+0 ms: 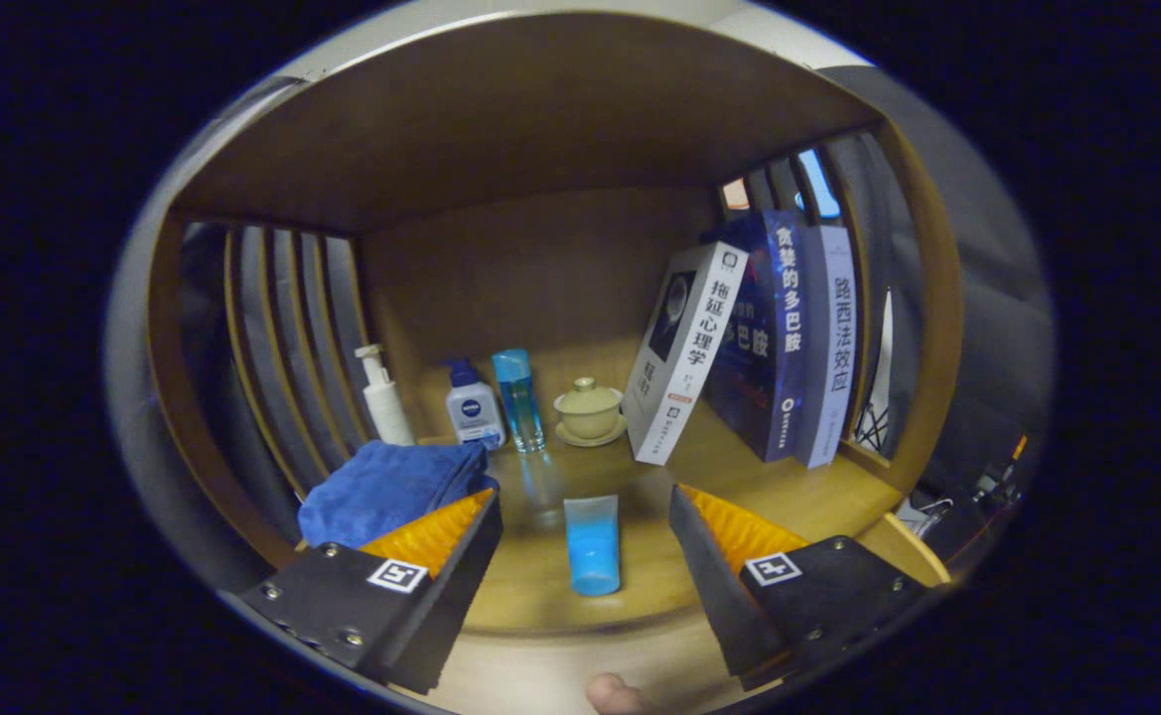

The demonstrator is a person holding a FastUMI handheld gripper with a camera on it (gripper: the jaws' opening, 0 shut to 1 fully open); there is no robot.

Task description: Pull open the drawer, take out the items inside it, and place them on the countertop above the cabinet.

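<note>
The gripper [585, 501] hangs with its fingers spread wide apart and nothing pressed between them, looking into a wooden shelf compartment [540, 268] with slatted sides. A blue tube [592, 544] lies flat on the wooden countertop [798, 492], in the gap between the two fingers without touching either, its cap end nearest the camera. Taking that tube as the landmark: to its left, partly behind the left finger, sits a folded blue cloth [386, 487]. Beyond the tube, against the back of the compartment, stand a white pump bottle [382, 394], a small white bottle with a dark blue cap [472, 405], and a tall clear blue bottle [518, 399], set in a row from left to right. Just right of that row, still beyond the tube, rests a pale lidded cup on a saucer [589, 409]. Further right of the tube, three books [774, 348] lean together, tilted to the right toward the slatted side wall. Close under the tube, at the near edge, a fingertip [615, 693] of the person shows.
</note>
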